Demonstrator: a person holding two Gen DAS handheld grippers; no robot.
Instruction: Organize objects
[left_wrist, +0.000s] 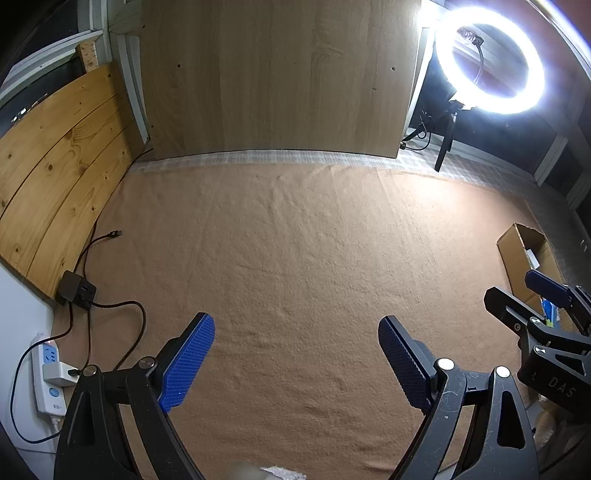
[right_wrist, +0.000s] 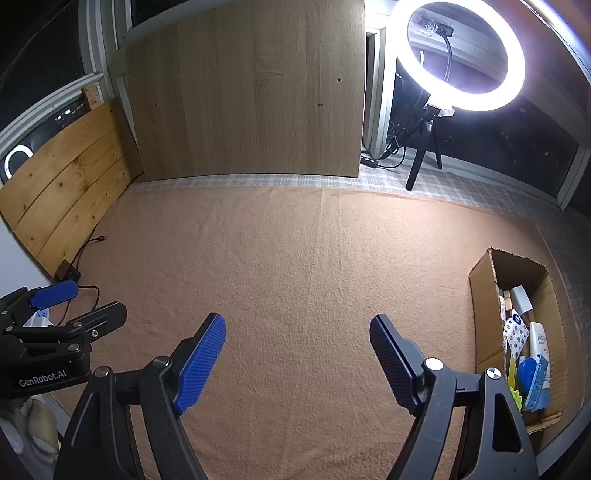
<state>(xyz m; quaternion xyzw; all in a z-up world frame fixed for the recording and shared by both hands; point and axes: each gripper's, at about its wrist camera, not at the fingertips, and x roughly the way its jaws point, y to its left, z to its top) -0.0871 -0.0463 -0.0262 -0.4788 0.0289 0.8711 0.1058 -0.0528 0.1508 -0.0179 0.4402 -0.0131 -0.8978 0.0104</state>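
Both grippers side by side, angled down over the tan blanket. Left gripper spread wide, blue pads well apart, nothing between them but bare cloth. Right gripper parted too, a little less wide, likewise gripping nothing.

Over at the blanket's right edge, the cardboard box, open-topped, packed with small things: a white bottle lettered AQUA, a blue case, a spotted pouch. Seen from the left wrist, the same box sits partly behind the right gripper.

Far side: a wood-grain panel standing upright, ring light blazing on its tripod just right of it. Left side: pine boards, a white power strip, a dark adapter, cables trailing onto the blanket.
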